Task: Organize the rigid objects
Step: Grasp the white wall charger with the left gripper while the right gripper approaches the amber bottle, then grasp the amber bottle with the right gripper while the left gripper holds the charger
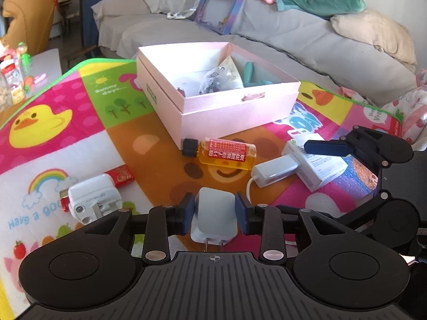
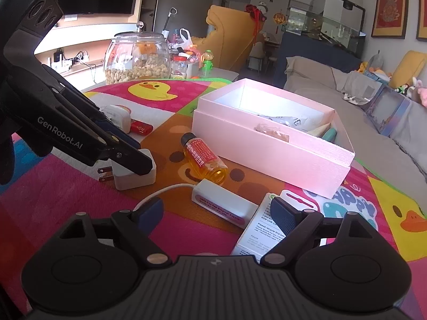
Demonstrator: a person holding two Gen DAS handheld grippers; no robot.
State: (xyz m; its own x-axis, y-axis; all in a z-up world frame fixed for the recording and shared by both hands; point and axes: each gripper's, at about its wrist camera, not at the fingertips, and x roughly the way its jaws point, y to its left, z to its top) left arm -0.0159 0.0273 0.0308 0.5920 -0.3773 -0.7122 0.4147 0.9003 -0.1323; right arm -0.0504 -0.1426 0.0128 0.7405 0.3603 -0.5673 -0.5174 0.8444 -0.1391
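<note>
My left claw [image 1: 214,211] straddles the white charger [image 1: 213,217], which lies on the patterned mat [image 1: 149,144] with its prongs toward me; I cannot tell whether the pads press its sides or just flank it. My right claw [image 2: 217,213] stands wide open, empty, over the white adapter [image 2: 221,205] and white carton [image 2: 256,232]. The amber bottle [image 1: 226,154] lies beside the open pink box [image 1: 240,106].
</note>
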